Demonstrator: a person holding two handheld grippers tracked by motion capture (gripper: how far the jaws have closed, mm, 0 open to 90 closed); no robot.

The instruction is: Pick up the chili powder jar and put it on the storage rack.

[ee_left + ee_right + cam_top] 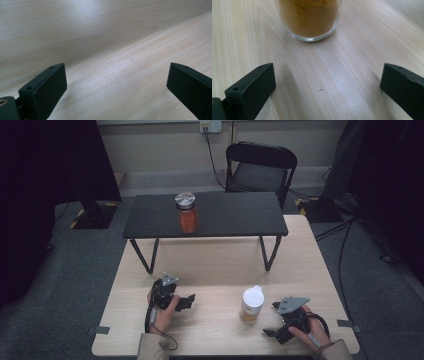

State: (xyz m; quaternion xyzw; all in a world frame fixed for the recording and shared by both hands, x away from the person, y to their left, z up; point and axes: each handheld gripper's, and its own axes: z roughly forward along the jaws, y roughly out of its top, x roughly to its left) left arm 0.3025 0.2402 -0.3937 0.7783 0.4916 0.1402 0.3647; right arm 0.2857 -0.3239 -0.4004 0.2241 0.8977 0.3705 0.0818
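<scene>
Both grippers, left (186, 302) and right (273, 319), rest at the desk's (215, 270) near edge with fingers (252, 87) released and empty, the right facing a white-lidded jar (251, 305) of brownish powder standing upright, long axis vertical, just beside it.

Glass jar (310, 18): the right gripper view's top edge is cutting it off, leaving just the base and brown powder.
Right gripper (327, 92): the bottom and right edges are clipping its jaws.
Left gripper (116, 91): its jaws are running off the frame likewise (bodies unseen).
Forearms: the high view's bottom edge is cropping the sleeves.
Chair (260, 167): the black table (225, 217) is hiding its legs.
</scene>
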